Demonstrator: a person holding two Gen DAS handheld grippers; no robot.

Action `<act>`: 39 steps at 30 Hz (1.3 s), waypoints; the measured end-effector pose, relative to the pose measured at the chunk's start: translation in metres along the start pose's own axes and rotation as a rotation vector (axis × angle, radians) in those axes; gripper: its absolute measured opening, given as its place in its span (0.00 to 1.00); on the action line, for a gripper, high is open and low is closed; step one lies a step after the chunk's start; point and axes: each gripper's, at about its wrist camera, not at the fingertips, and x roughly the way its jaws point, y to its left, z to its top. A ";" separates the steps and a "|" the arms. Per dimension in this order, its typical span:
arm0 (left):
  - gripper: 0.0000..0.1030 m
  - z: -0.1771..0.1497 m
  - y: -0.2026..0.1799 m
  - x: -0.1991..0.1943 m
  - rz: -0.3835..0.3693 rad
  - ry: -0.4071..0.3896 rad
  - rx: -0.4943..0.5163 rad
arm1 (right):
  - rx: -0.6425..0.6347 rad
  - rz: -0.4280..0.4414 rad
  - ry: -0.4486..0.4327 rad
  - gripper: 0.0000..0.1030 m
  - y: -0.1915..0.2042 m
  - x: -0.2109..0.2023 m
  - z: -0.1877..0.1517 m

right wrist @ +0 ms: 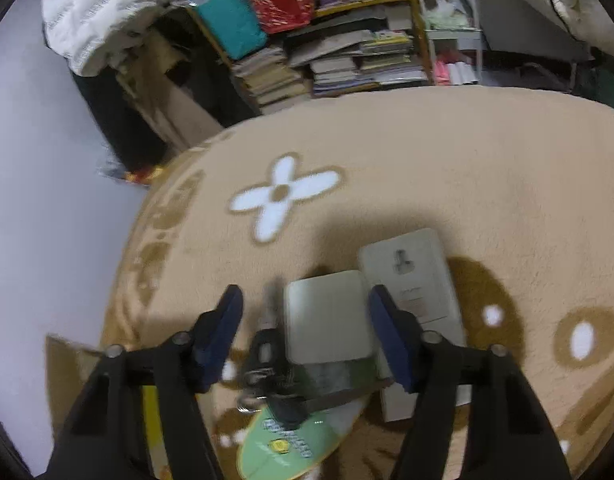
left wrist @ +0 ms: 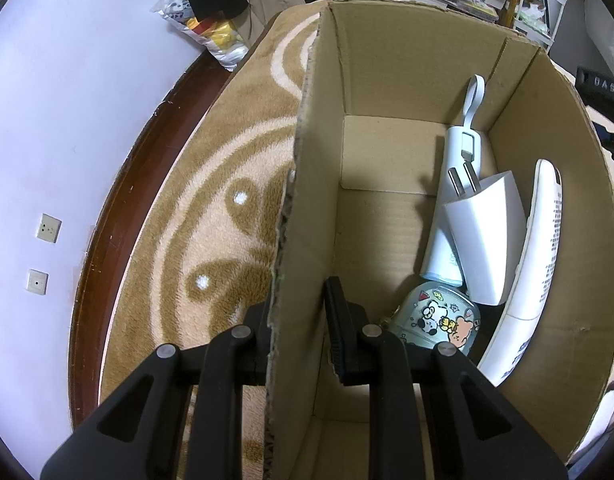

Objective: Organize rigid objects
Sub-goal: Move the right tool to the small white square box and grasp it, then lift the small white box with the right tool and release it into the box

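Note:
In the left wrist view my left gripper (left wrist: 297, 326) is shut on the left wall of an open cardboard box (left wrist: 303, 200), one finger outside, one inside. Inside the box lie a white plug charger (left wrist: 487, 236), a white power bank with a loop (left wrist: 463, 184), a white remote (left wrist: 535, 264) and a cartoon-sticker case (left wrist: 439, 320). In the right wrist view my right gripper (right wrist: 305, 330) is open, low over the rug, straddling a white square box (right wrist: 327, 316). A pale phone-like slab (right wrist: 415, 280), keys (right wrist: 263, 356) and a green disc (right wrist: 291, 440) lie around it.
A beige patterned rug (right wrist: 467, 184) covers the floor. Shelves of stacked books (right wrist: 339, 60) and bags stand at the back. A snack bag (left wrist: 211, 36) lies by the white wall (left wrist: 67, 120). A cardboard edge (right wrist: 71, 356) shows at the right view's lower left.

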 end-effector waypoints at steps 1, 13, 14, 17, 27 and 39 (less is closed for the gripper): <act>0.19 -0.001 -0.001 0.000 0.000 0.000 0.001 | 0.001 -0.015 0.002 0.61 -0.001 0.002 0.000; 0.19 -0.002 -0.002 0.000 0.006 -0.002 0.009 | -0.059 -0.021 0.014 0.61 0.006 0.007 -0.001; 0.19 -0.001 -0.002 0.000 0.006 -0.001 0.008 | -0.075 -0.036 0.013 0.61 0.008 0.008 -0.002; 0.19 -0.002 -0.002 0.000 0.007 -0.002 0.010 | -0.110 -0.050 0.016 0.62 0.014 0.009 -0.005; 0.19 -0.003 -0.005 0.000 0.012 -0.003 0.016 | -0.219 -0.136 -0.020 0.46 0.028 0.000 -0.020; 0.20 -0.003 -0.005 -0.002 0.021 -0.006 0.023 | -0.344 -0.053 -0.184 0.46 0.068 -0.073 -0.041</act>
